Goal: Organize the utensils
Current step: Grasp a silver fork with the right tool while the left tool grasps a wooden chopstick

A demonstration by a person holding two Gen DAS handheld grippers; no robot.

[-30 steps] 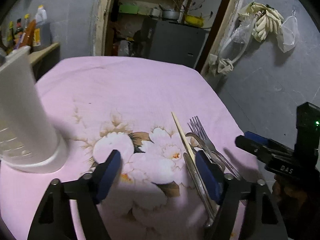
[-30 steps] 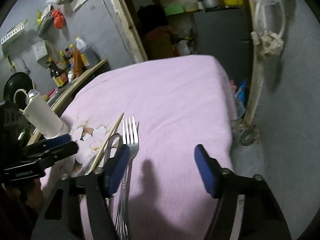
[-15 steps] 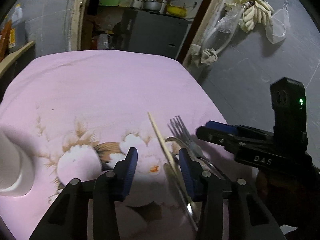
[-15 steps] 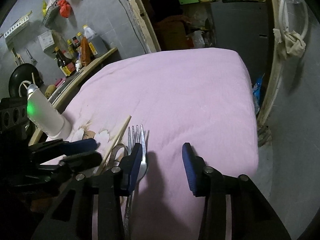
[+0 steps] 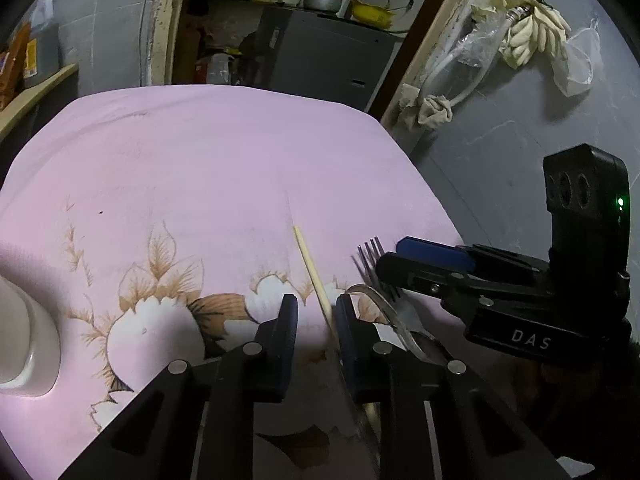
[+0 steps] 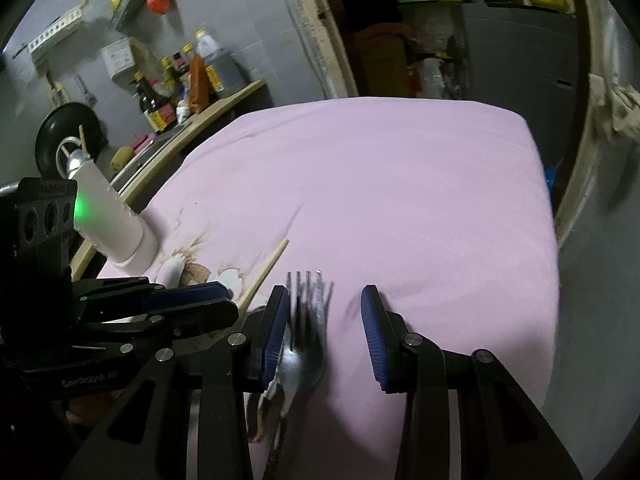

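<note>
The left claw [image 5: 314, 312] has just been closing around the chopstick [image 5: 312, 270], but a gap still shows. The right claw [image 6: 324, 328] is released, with the fork [image 6: 306, 320] between its jaws on the pink tabletop [image 6: 400, 200].

Overall light: dim room, grey walls murky; brightest patch is the pink cloth [image 5: 224, 168] on the desk
Source: cannot tell exactly; shadows fall toward 6 o'clock, beneath each tool
Shadows: dark pool under the left tool [image 5: 313, 312]; soft shadows beside the fork [image 6: 308, 320] in the right wrist view
Glare: green indicator light [image 6: 81, 206] blooms at 9 o'clock; smaller green dot [image 5: 620, 201] at 3 o'clock
Blur: fork tines smeared; doorway clutter at 12 o'clock soft and noisy
Distortion: fisheye bends the door frames; black vignette at the corners
</note>
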